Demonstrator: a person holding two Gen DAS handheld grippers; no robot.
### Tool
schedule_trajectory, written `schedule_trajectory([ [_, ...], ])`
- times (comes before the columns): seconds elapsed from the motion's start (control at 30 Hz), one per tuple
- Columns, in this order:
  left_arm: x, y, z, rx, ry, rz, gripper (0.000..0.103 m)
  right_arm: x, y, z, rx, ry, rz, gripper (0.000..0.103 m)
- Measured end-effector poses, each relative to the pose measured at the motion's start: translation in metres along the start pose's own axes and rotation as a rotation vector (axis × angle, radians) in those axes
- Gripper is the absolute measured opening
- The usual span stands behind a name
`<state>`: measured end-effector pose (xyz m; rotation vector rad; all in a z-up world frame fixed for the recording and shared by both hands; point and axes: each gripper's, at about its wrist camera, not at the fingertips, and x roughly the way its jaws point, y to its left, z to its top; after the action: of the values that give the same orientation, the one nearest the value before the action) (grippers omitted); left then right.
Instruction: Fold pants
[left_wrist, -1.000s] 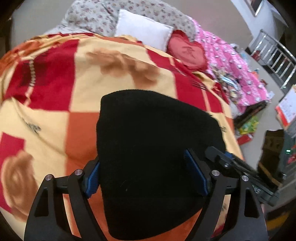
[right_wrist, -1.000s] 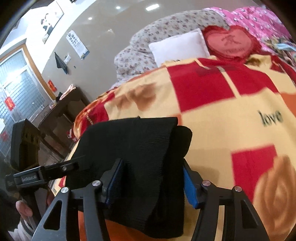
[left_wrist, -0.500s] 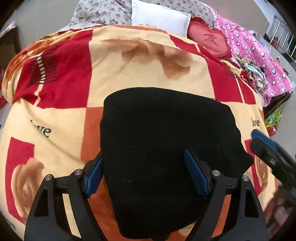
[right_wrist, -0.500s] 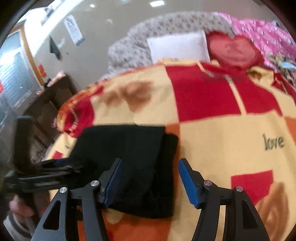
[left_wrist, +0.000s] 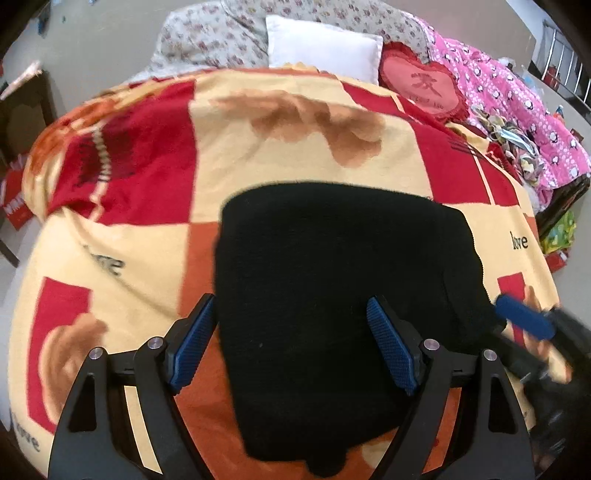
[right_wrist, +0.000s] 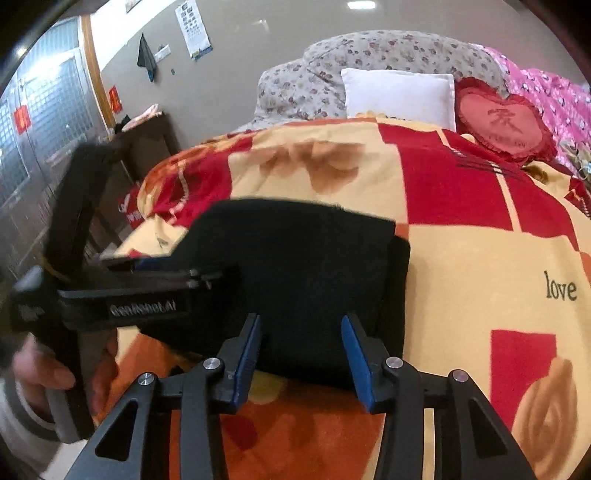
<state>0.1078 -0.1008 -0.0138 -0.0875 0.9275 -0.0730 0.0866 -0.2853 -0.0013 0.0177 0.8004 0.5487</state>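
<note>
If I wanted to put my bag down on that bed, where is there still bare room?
Bare blanket lies between the black pants and the white pillow, and also right of the pants around the word "love". It is crowded at the head of the bed with the pillow, the heart cushion and the pink quilt.

— Where is free room found?
— Bare blanket (left_wrist: 122, 229) is left at nine o'clock of the folded pants (left_wrist: 332, 288).
— And obstacles?
— Twelve o'clock is blocked by the white pillow (left_wrist: 321, 48) and heart cushion (left_wrist: 424, 86).
</note>
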Motion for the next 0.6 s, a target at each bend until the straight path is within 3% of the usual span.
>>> schedule_trajectory([
  [0.1,-0.012,-0.001,-0.004,0.021,-0.036,0.052,0.082,-0.01,-0.001,0.009,0.01,-0.039,-0.021,0.044],
  [0.23,-0.021,-0.004,-0.011,0.052,-0.058,0.093,0.082,-0.004,-0.004,0.015,0.026,-0.027,-0.05,0.044],
  [0.43,-0.022,-0.007,-0.026,0.044,-0.071,0.119,0.082,0.013,-0.009,-0.001,0.04,0.036,-0.087,0.044],
  [0.6,-0.026,-0.008,-0.035,0.019,-0.081,0.117,0.082,0.004,-0.011,-0.006,0.061,0.014,-0.081,0.044],
])
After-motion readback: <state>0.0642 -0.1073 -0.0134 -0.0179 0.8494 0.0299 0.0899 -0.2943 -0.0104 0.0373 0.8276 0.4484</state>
